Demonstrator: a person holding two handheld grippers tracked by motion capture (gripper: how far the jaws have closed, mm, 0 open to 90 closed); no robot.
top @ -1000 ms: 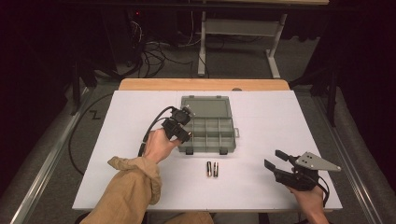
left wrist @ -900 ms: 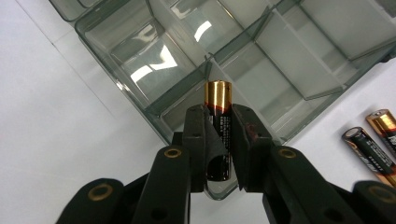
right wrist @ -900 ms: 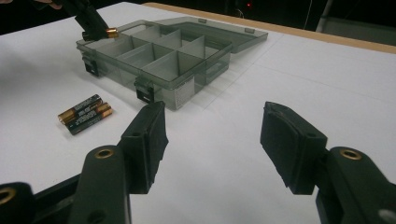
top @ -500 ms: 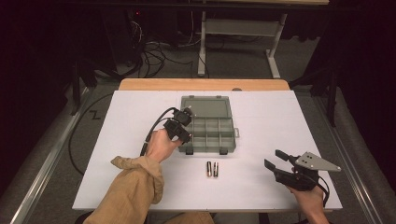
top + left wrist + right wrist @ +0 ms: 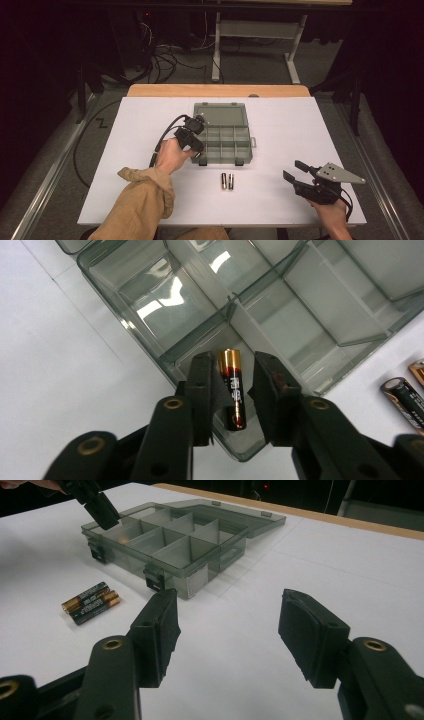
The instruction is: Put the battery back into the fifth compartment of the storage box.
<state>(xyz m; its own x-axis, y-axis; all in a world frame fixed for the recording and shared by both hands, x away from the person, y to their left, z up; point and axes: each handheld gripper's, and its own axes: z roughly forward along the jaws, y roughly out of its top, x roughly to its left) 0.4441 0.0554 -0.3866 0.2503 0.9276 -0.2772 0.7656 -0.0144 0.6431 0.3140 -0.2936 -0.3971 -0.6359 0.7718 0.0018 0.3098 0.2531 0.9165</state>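
Here the left gripper [image 5: 231,390] hangs over the near-left compartment of the clear grey plastic organizer box [image 5: 224,142], its jaws just having been opening around a gold-and-black AA battery [image 5: 233,388]. The battery sits between the parting pads, its long axis running from 6 to 12 o'clock in the left gripper view, above that compartment. The right gripper [image 5: 295,171] rests spread and empty at 4 o'clock on the white counter [image 5: 280,125], with two more black batteries [image 5: 227,181] lying between it and the box.

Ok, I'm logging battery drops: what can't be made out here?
- High view: the left gripper, its jaws having just been opening with the battery between them, hides it.
- Left gripper view: two loose batteries cut by right edge.
- Right gripper view: their print too small.
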